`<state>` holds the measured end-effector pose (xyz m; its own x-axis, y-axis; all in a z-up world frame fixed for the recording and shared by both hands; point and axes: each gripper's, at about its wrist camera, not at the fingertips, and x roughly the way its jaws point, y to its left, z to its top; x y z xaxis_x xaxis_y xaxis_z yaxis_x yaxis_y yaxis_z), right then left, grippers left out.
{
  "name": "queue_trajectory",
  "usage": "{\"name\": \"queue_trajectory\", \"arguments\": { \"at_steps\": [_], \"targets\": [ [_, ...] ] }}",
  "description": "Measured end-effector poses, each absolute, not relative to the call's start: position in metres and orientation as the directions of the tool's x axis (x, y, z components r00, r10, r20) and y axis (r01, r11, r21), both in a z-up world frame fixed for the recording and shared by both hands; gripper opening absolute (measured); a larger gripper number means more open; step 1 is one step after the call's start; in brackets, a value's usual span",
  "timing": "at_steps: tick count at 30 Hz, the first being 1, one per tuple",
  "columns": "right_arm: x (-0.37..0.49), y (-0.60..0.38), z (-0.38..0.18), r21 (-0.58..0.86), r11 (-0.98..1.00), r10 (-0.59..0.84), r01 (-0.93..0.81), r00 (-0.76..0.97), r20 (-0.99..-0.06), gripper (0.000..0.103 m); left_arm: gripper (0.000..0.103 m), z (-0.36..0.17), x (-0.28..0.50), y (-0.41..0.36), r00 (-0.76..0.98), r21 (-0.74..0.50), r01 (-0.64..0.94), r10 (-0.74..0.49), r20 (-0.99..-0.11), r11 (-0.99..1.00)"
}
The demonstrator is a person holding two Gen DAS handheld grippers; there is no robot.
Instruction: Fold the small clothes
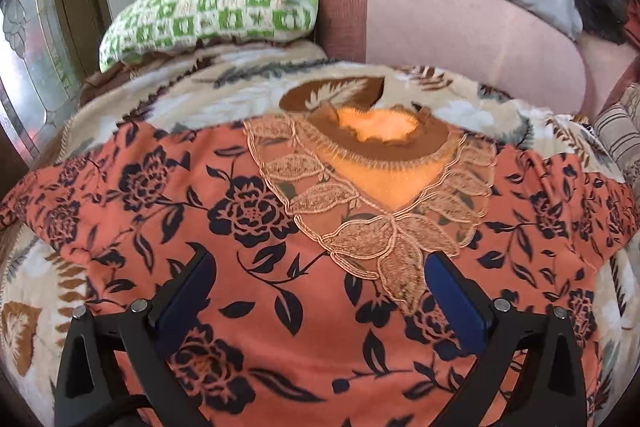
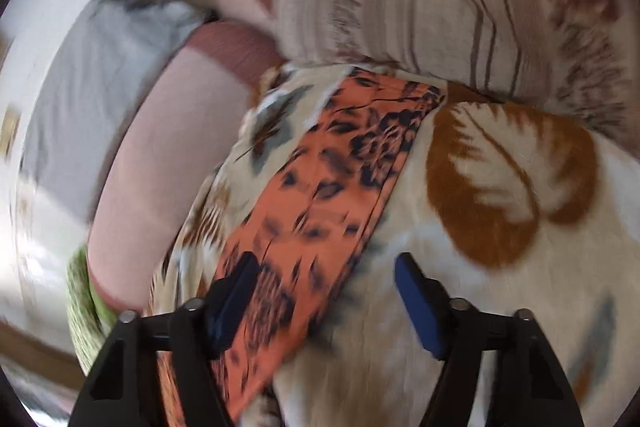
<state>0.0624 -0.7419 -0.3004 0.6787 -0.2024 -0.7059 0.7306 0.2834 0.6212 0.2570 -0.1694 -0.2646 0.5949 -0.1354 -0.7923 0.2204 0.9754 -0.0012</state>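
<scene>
Here, your orange floral top (image 1: 280, 227) lies spread flat, lace neckline up, on the leaf-print blanket (image 1: 160, 103) covering the bed, with no fold yet visible, so the whole fold remains ahead. Your left claw (image 1: 320, 287) hangs released above its chest; your right claw (image 2: 326, 291) gapes over a sleeve (image 2: 340, 167), gripping nothing. Blur smears the right view, and the hem is cut off.

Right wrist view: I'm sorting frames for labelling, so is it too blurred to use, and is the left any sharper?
Right wrist view: motion-smeared, the flower print on the orange sleeve streaks, though the open right gripper stays crisp. Left wrist view: sharp, the blouse and lace collar read clearly; fisheye bends the edges, and the window is bright.
</scene>
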Motion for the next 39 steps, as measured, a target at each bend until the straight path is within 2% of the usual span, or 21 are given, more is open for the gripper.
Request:
{"name": "queue_trajectory", "arguments": {
  "at_steps": [3,5,6,7,8,9,13,15,19,22,25,30,32,35,37,38,39],
  "targets": [
    [0.072,-0.772,-0.333,0.679,0.138,-0.179,0.721,0.693,-0.699,0.055,0.103,-0.275,0.264,-0.166,0.572,0.003,0.21,-0.12,-0.812,0.978],
    [0.075,-0.783,-0.339,0.707,0.109,-0.214,0.699,0.711,-0.67,0.048,0.103,-0.278,0.267,-0.164,0.562,0.007,0.216,-0.118,-0.819,0.976],
    [0.076,-0.788,-0.34,0.719,0.1,-0.231,0.688,0.719,-0.656,0.035,0.103,-0.281,0.268,-0.162,0.557,0.009,0.222,-0.119,-0.822,0.975],
    [0.079,-0.794,-0.342,0.718,0.095,-0.242,0.689,0.716,-0.655,0.027,0.103,-0.282,0.27,-0.16,0.546,0.01,0.229,-0.12,-0.829,0.973],
    [0.081,-0.797,-0.345,0.711,0.095,-0.244,0.697,0.709,-0.662,0.009,0.103,-0.285,0.27,-0.158,0.535,0.005,0.233,-0.123,-0.836,0.973],
    [0.083,-0.8,-0.346,0.702,0.092,-0.245,0.706,0.699,-0.672,0.007,0.103,-0.288,0.273,-0.155,0.518,-0.002,0.231,-0.124,-0.846,0.973],
    [0.087,-0.781,-0.31,0.729,0.194,-0.29,0.656,0.748,-0.597,0.006,0.103,-0.283,0.283,-0.129,0.514,-0.021,0.16,-0.101,-0.852,0.987],
    [0.099,-0.758,-0.279,0.738,0.286,-0.263,0.612,0.79,-0.553,0.006,0.103,-0.274,0.284,-0.113,0.542,-0.011,0.116,-0.073,-0.837,0.993],
    [0.135,-0.686,-0.222,0.747,0.445,-0.146,0.494,0.863,-0.484,0.006,0.103,-0.255,0.286,-0.077,0.62,0.091,0.01,0.065,-0.782,0.996],
    [0.167,-0.61,-0.186,0.739,0.556,-0.025,0.381,0.896,-0.443,0.006,0.103,-0.247,0.291,-0.043,0.624,0.082,-0.068,0.107,-0.774,0.994],
    [0.203,-0.527,-0.173,0.72,0.631,0.097,0.29,0.891,-0.444,0.006,0.103,-0.243,0.295,-0.013,0.626,0.076,-0.145,0.151,-0.765,0.986],
    [0.265,-0.391,-0.191,0.679,0.71,0.259,0.186,0.828,-0.498,0.006,0.103,-0.241,0.301,0.023,0.62,0.088,-0.203,0.198,-0.759,0.975],
    [0.284,-0.342,-0.212,0.654,0.736,0.3,0.176,0.781,-0.548,0.007,0.103,-0.239,0.302,0.034,0.618,0.09,-0.213,0.205,-0.759,0.973],
    [0.313,-0.268,-0.251,0.568,0.805,0.339,0.169,0.656,-0.675,0.01,0.103,-0.236,0.305,0.05,0.618,0.064,-0.23,0.197,-0.762,0.971],
    [0.317,-0.228,-0.281,0.535,0.83,0.379,0.157,0.544,-0.748,0.015,0.103,-0.235,0.307,0.06,0.619,0.039,-0.243,0.186,-0.763,0.969],
    [0.319,-0.215,-0.294,0.512,0.846,0.381,0.148,0.504,-0.776,0.021,0.103,-0.234,0.308,0.062,0.619,0.029,-0.245,0.18,-0.764,0.969],
    [0.315,-0.207,-0.302,0.498,0.858,0.384,0.127,0.486,-0.785,0.032,0.103,-0.234,0.308,0.063,0.621,0.012,-0.244,0.166,-0.766,0.97]
  ]
}}
